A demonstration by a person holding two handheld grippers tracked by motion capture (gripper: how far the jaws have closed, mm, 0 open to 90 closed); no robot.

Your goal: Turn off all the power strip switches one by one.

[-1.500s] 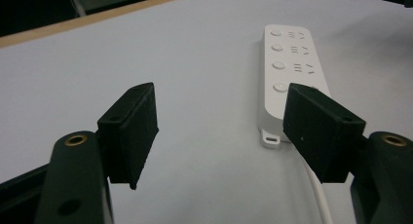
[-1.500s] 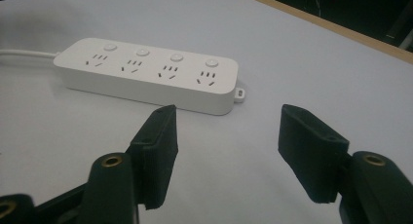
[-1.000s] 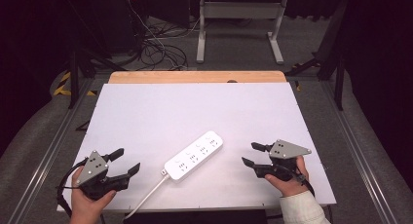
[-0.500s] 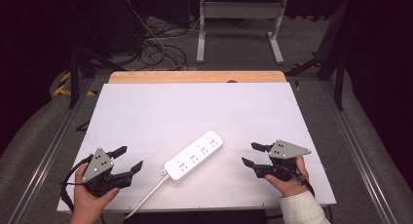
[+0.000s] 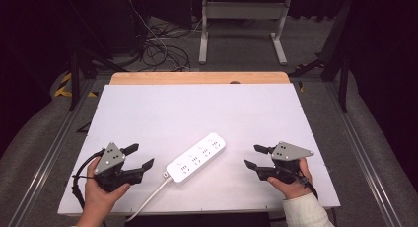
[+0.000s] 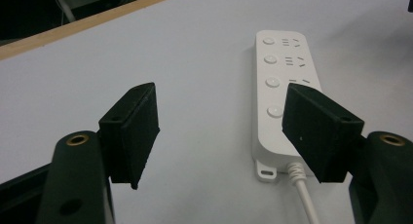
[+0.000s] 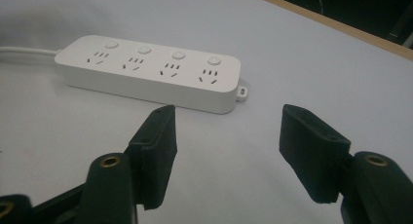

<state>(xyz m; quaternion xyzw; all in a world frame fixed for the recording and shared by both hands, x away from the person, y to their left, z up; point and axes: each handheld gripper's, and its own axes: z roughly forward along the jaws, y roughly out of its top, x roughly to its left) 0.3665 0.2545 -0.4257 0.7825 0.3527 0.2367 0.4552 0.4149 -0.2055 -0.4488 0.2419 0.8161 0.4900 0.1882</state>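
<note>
Table [image 5: 197, 113] fills the middle of the high view: white top, bare wood strip along its far edge, metal rails down both sides. Room behind is dark, with a cable tangle [image 5: 157, 47] at upper left and a grey frame [image 5: 241, 19] at upper centre, on grey floor. Power strip [image 5: 196, 157] lies diagonally at lower centre, its cord [image 5: 148, 202] running off the near edge. Left gripper [image 5: 139, 158] at lower left, right gripper [image 5: 254, 156] at lower right, both hand-held, jaws spread, holding nothing.

Left gripper view: left gripper [image 6: 221, 131] wide open over bare white top; power strip [image 6: 285, 92] right of centre (cord end nearest, partly behind the right-hand jaw).

Right gripper view: right gripper [image 7: 226, 151] open, empty; power strip [image 7: 151, 73] at upper left, apart from the jaws.
</note>
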